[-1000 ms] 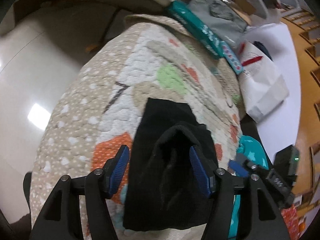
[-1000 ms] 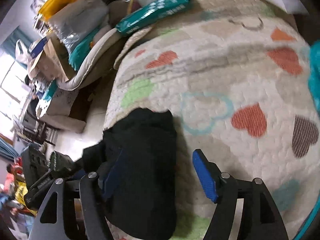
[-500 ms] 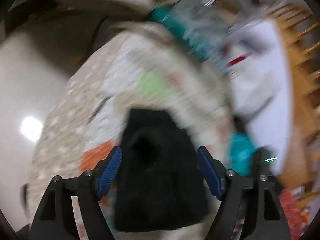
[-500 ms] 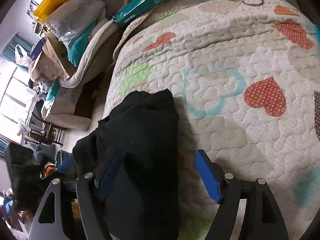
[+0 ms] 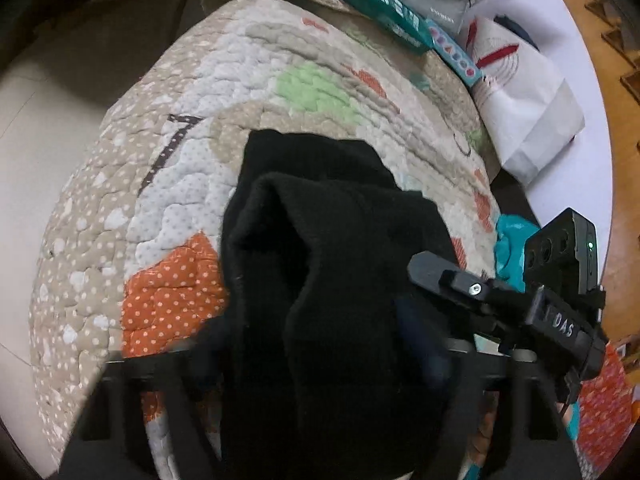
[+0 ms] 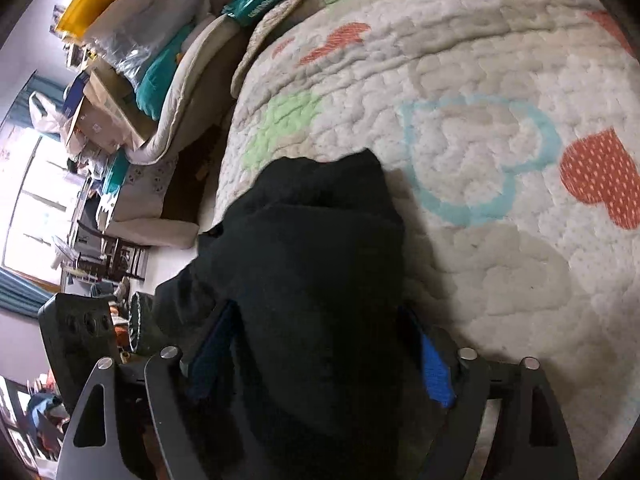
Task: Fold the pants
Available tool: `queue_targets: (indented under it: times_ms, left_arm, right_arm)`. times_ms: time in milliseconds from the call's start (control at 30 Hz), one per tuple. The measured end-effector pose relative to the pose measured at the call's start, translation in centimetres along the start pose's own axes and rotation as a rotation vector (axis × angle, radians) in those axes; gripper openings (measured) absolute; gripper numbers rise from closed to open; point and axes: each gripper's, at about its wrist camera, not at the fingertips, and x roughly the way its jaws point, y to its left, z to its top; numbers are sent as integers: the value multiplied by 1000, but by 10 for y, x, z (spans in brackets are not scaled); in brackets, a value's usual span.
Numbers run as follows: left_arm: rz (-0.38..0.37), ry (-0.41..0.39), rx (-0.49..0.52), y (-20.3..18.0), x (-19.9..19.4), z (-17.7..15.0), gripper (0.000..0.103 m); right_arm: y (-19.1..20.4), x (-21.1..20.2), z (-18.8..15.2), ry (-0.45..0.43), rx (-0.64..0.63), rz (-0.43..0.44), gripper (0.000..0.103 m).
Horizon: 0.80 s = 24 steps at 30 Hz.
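The black pants point(image 5: 320, 264) lie bunched in a thick folded wad on the quilted heart-patterned blanket point(image 5: 176, 216), near its edge. My left gripper point(image 5: 316, 340) is open, its blue pads on either side of the wad, the fabric bulging between and over them. In the right wrist view the pants point(image 6: 316, 280) fill the gap of my right gripper point(image 6: 320, 356), also open, blue fingers point(image 6: 434, 372) on either side. The right gripper's body point(image 5: 520, 304) shows at the right of the left wrist view, close beside the pants.
The quilt point(image 6: 500, 160) drops off to the floor point(image 5: 48, 128) on the left. A teal box point(image 5: 380, 4), a grey bag and a white paper bag point(image 5: 528, 92) sit at the far end. Cushions, boxes and bags point(image 6: 132, 52) pile beyond the blanket's edge.
Both grippers have moved in closer around the bunched pants, which now rise higher between the fingers. The right gripper has come up beside the left one.
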Motion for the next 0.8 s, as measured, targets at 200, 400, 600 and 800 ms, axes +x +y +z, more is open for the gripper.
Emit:
queue_targets:
  times_ms: [200, 400, 600, 800]
  left_arm:
    - [9, -27, 55, -20, -16, 5, 37]
    - [15, -54, 70, -41, -13, 37, 38]
    - [61, -60, 52, -45, 20, 83, 44]
    - [73, 15, -21, -21, 57, 112, 62]
  right_arm:
    - [24, -23, 6, -42, -99, -21, 55]
    - [28, -34, 42, -93, -115, -37, 55]
    - [19, -18, 83, -115, -96, -81, 55]
    - [-17, 13, 101, -95, 31, -115, 72]
